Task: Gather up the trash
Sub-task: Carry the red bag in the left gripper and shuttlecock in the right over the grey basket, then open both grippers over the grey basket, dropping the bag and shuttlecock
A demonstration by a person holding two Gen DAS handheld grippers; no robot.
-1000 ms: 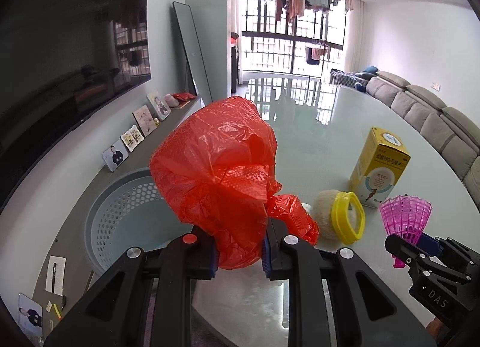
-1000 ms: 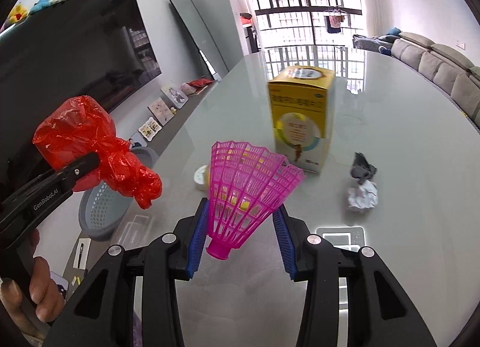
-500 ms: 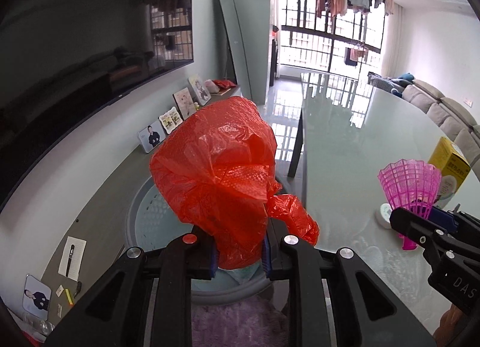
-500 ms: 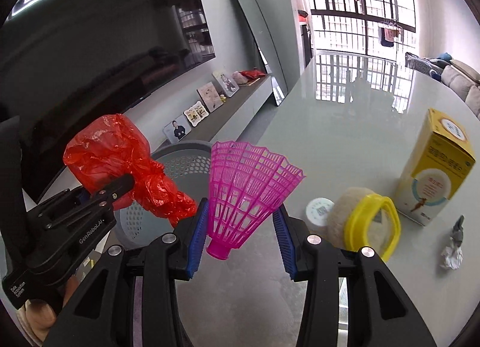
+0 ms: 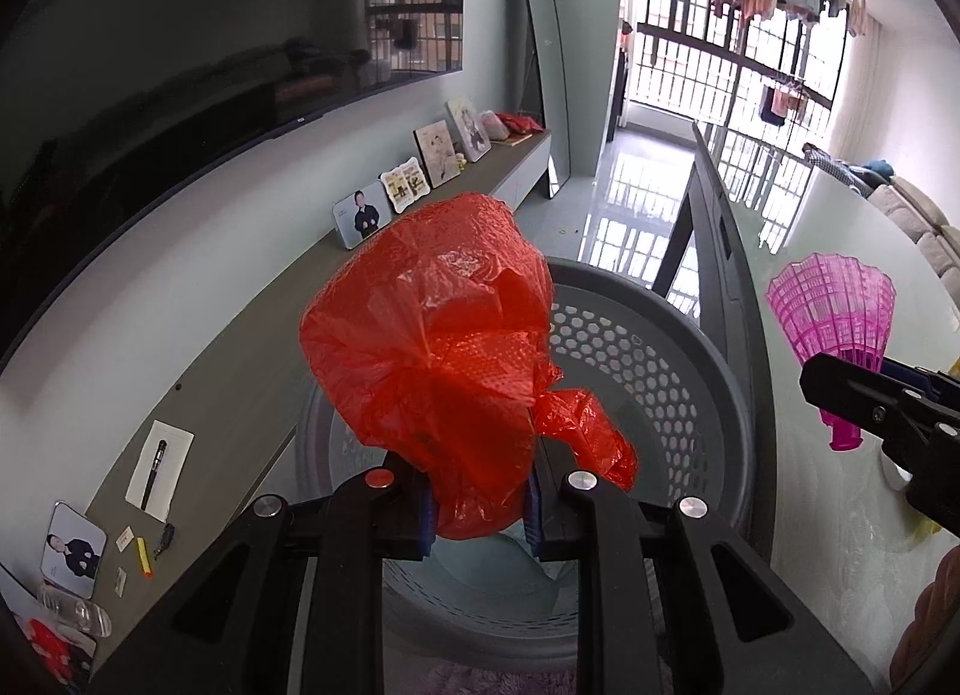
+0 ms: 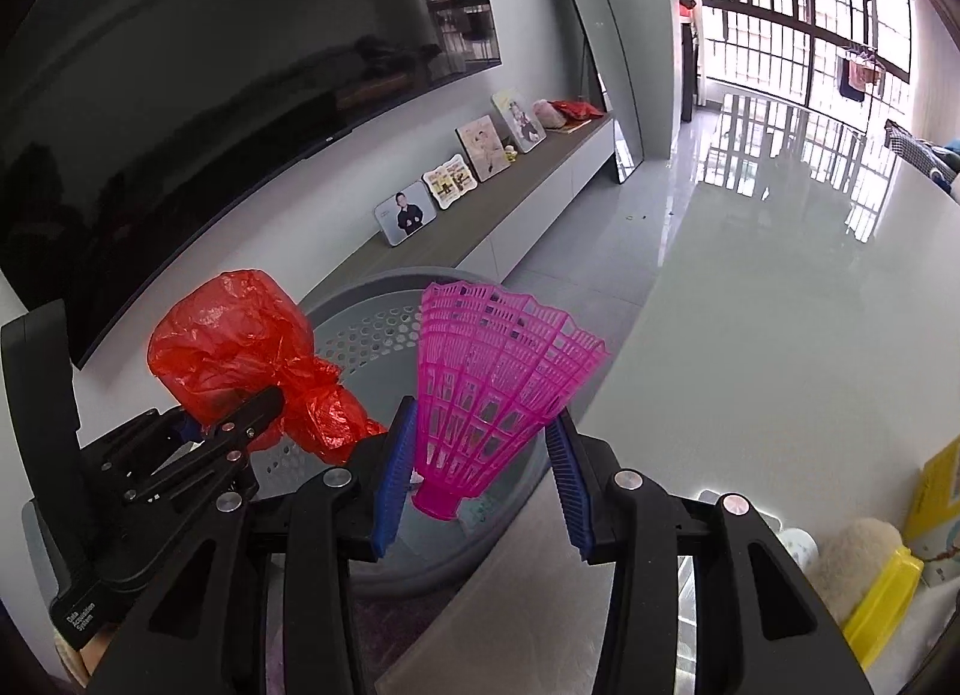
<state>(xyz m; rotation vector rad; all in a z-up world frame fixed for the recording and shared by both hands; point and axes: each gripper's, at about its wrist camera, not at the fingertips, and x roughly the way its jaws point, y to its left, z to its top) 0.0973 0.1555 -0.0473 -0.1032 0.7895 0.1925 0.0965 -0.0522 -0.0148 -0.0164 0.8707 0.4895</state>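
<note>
The left gripper (image 5: 477,506) is closed on a crumpled red plastic bag (image 5: 441,350), which is pinched between the blue pads and held above the grey perforated basket (image 5: 654,359). The right gripper (image 6: 480,482) is clamped on a pink plastic shuttlecock (image 6: 492,389), cork end down, at the basket's rim beside the glass table (image 6: 780,347). A yellow box (image 6: 936,491) and a yellow-rimmed item (image 6: 876,587) are seen on the table. Framed photos (image 5: 414,185) are lined along the wall shelf.
</note>
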